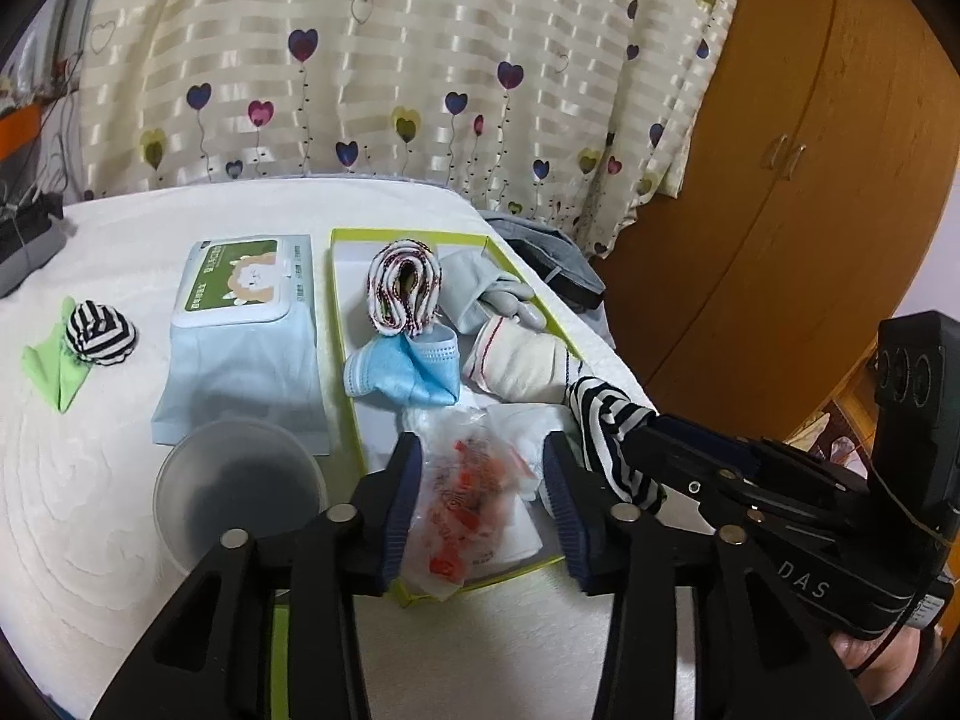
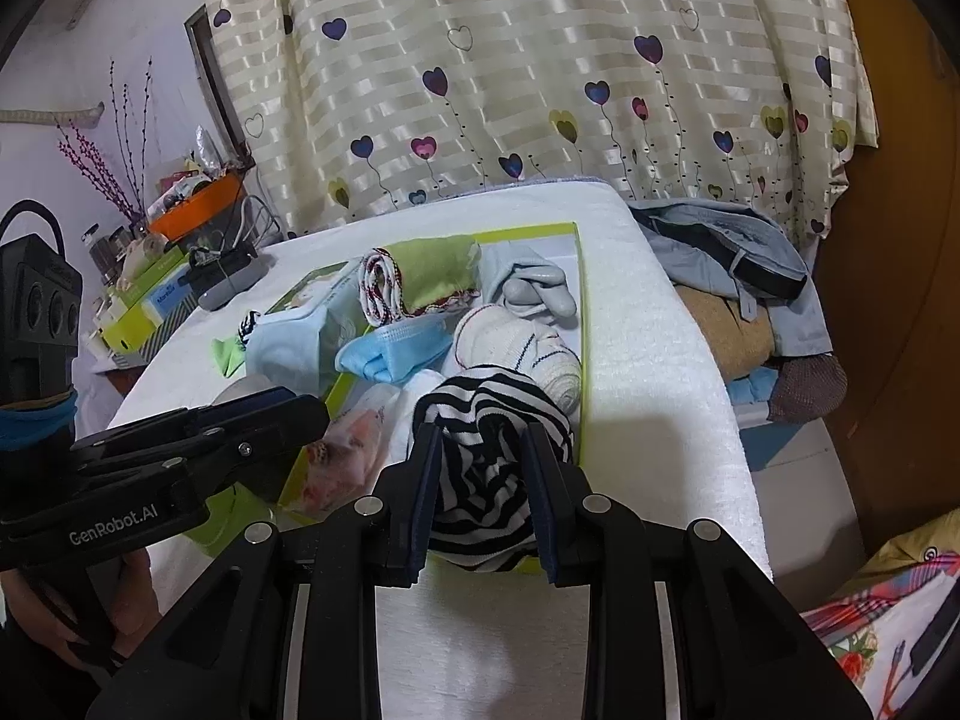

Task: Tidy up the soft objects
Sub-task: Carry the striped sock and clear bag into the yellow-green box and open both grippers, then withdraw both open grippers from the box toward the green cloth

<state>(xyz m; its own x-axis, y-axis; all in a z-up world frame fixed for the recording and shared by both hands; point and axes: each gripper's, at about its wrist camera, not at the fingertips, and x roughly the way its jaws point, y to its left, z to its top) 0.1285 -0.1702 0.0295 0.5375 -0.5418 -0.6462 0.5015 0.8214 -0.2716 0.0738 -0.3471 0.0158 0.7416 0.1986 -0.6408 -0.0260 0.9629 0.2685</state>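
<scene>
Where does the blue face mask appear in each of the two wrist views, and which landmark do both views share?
Left wrist view: the blue face mask lies in the middle of the picture, inside the green-edged tray, just below the rolled striped towel.
Right wrist view: the mask lies left of centre, in the same tray, left of the cream sock.
Shared landmark: the rolled striped towel, directly behind the mask in both views.

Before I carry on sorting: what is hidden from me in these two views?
- Tray near edge: left wrist view, behind the left hand-held gripper.
- Plastic packet print: too blurred to read.
- Striped sock underside: right wrist view, hidden behind the right hand-held gripper.
- Wipes pack: right wrist view, mostly hidden by cloths.
</scene>
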